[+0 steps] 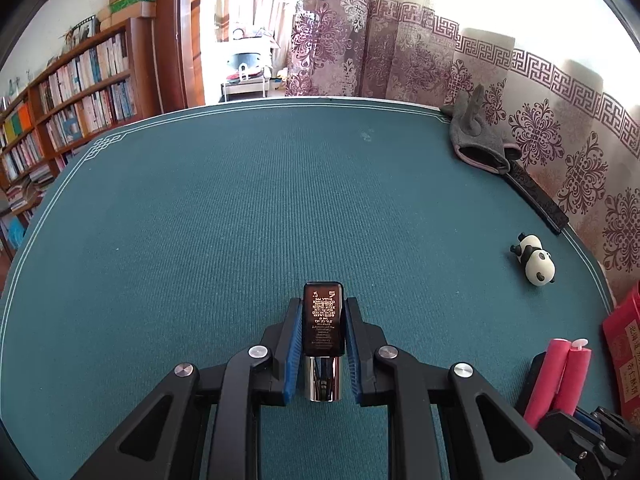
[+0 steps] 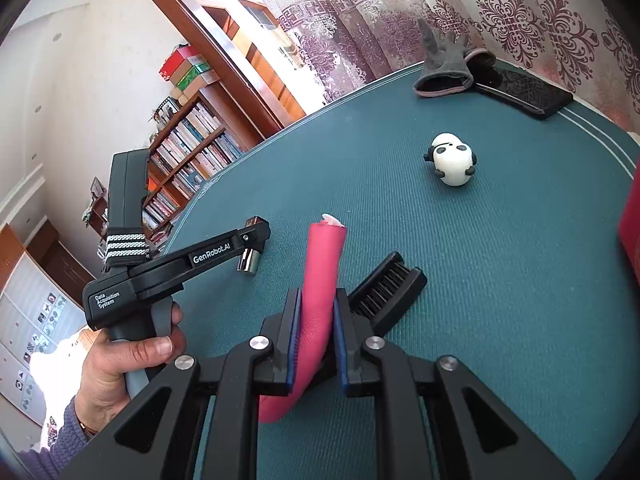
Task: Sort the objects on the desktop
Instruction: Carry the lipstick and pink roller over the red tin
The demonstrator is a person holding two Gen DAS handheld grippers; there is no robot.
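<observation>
My left gripper [image 1: 323, 308] is shut on a small dark bottle with a silver cap [image 1: 323, 328], held just above the green table mat [image 1: 240, 208]. It also shows in the right wrist view [image 2: 256, 236], with the bottle's cap [image 2: 248, 262] below it. My right gripper [image 2: 317, 300] is shut on a pink foam roller [image 2: 322, 276]; in the left wrist view the roller [image 1: 560, 376] looks folded double. A black brush [image 2: 386, 288] lies on the mat just right of the right gripper.
A panda figure [image 1: 536, 260] [image 2: 452, 160] lies at the right. A grey glove [image 1: 476, 136] [image 2: 444, 64] and a black patterned case [image 1: 536, 196] [image 2: 524, 94] lie at the far right edge by the curtain. A red box [image 1: 624, 348] stands at the right.
</observation>
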